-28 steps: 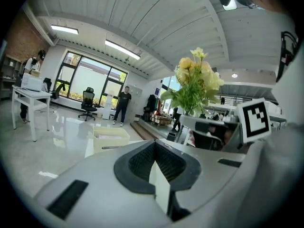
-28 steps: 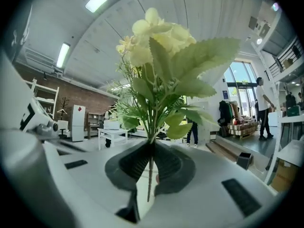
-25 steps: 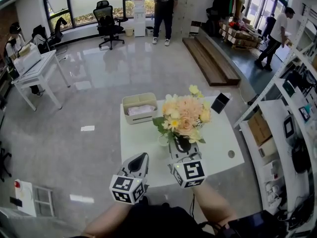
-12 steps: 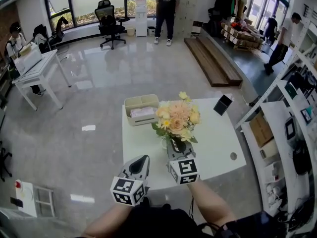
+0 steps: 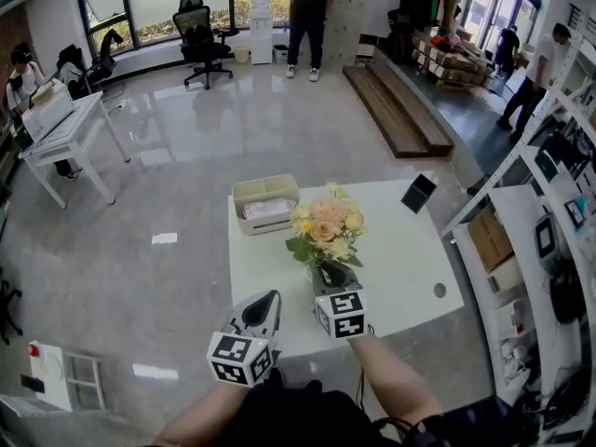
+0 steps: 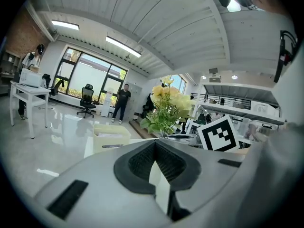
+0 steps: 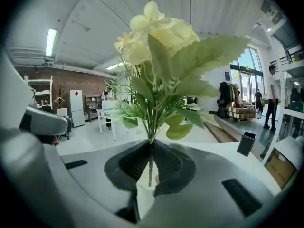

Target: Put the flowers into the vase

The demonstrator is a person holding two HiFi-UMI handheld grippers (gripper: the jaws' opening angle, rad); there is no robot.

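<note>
A bouquet of peach and yellow artificial flowers with green leaves stands upright over the middle of the white table. My right gripper is shut on its thin stem low down; in the right gripper view the stem runs between the dark pads and the blooms fill the frame. My left gripper hovers at the table's near edge, left of the right one, shut and empty. From there the bouquet appears ahead. The leaves hide whatever is under the bouquet; I cannot make out a vase.
A beige bin with white contents sits at the table's far left. A small black stand is at the far right corner, a round hole near the right edge. Shelving lines the right; people stand far off.
My right gripper has sunk toward the table with the bouquet, which now sits lower and smaller in the head view. The left gripper has stayed put.
</note>
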